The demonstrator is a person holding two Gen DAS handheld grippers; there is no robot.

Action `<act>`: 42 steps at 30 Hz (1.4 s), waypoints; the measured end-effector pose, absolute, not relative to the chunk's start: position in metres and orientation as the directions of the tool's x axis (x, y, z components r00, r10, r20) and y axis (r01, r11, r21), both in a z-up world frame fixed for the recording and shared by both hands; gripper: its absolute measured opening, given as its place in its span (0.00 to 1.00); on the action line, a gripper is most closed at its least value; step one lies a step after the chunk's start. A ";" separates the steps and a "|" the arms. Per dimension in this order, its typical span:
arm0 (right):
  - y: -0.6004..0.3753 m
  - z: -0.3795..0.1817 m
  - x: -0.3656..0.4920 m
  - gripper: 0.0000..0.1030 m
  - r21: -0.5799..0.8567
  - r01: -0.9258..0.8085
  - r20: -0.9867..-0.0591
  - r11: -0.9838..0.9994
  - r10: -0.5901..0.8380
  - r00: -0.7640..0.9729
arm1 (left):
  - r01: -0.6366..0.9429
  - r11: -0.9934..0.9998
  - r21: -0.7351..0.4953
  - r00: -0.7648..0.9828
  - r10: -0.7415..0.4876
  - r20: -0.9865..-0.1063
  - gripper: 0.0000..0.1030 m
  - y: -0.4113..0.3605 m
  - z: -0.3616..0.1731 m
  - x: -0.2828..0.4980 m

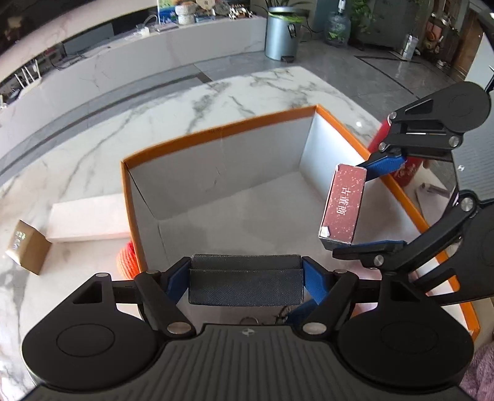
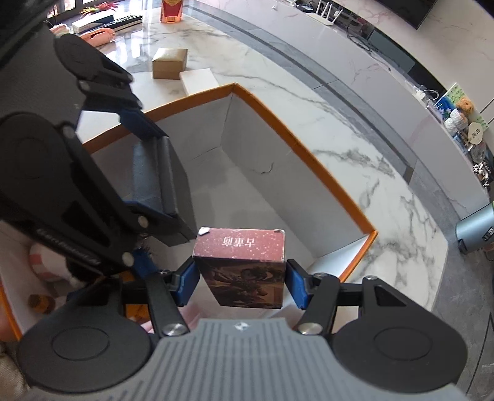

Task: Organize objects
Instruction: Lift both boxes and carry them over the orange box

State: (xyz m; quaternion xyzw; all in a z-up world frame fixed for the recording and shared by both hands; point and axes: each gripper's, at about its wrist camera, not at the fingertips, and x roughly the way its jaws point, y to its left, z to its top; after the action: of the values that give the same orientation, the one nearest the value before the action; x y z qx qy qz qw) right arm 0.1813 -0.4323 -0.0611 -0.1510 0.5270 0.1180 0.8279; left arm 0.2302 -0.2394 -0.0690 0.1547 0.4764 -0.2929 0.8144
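Left gripper (image 1: 246,279) clamped on a dark textured wallet-like case (image 1: 245,283), blue fingers (image 1: 313,285) pressing both ends, case held level over the near wall of the orange-rimmed box (image 1: 216,131). Right gripper (image 2: 240,282) closed on a dark red card box (image 2: 239,265) with white Chinese lettering on top, pads (image 2: 295,287) against its two sides. In the left wrist view the same red box (image 1: 342,205) hangs tilted above the box's right side, right gripper (image 1: 355,206) pinching it top and bottom. Big box interior is white, floor mostly bare. In the right wrist view the case (image 2: 154,179) sits upright-ish in the left gripper (image 2: 151,172), over the box's left side. Something pink-white and plush (image 2: 46,262) lies low at left, inside the box or beside it, can't tell.

Outside the box, on the marble table (image 1: 92,148): orange rope coil (image 1: 126,259) touching the left wall, flat white box (image 1: 89,219) next to it, small tan carton (image 1: 26,246) further left. Red cylinder (image 1: 381,135) beyond the right wall, partly hidden by the gripper. Farther back: grey bin (image 1: 282,34) on the floor, water jug (image 1: 338,27), long white counter (image 1: 139,58).
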 end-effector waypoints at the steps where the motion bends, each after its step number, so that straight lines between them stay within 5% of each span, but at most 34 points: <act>1: -0.431 -0.062 0.181 0.60 -0.122 -0.356 -0.910 0.927 0.038 0.413 | 0.625 0.780 -0.032 0.370 -0.332 -0.868 0.86 -0.238 -0.070 0.230; 15: -0.415 -0.068 0.190 0.60 -0.169 -0.366 -0.915 0.915 -0.008 0.403 | 0.559 0.823 -0.102 0.466 -0.413 -0.782 0.81 -0.199 -0.026 0.237; 27: -0.397 -0.072 0.215 0.60 -0.188 -0.385 -0.918 0.904 -0.022 0.396 | 0.526 0.845 -0.093 0.461 -0.376 -0.804 0.76 -0.168 -0.032 0.244; 37: -0.380 -0.069 0.235 0.60 -0.064 -0.394 -0.922 0.917 0.096 0.374 | 0.492 0.855 -0.164 0.428 -0.401 -0.810 0.74 -0.147 -0.038 0.248; 42: -0.370 -0.059 0.234 0.59 -0.133 -0.419 -0.918 0.898 0.048 0.393 | 0.504 0.845 -0.178 0.419 -0.419 -0.806 0.72 -0.142 -0.039 0.247</act>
State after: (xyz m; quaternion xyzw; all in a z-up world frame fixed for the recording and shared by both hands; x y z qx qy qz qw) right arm 0.2339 -0.3702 -0.0586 -0.1744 0.5319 0.1428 0.8163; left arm 0.2468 -0.1425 -0.0395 0.0459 0.4640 -0.2746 0.8410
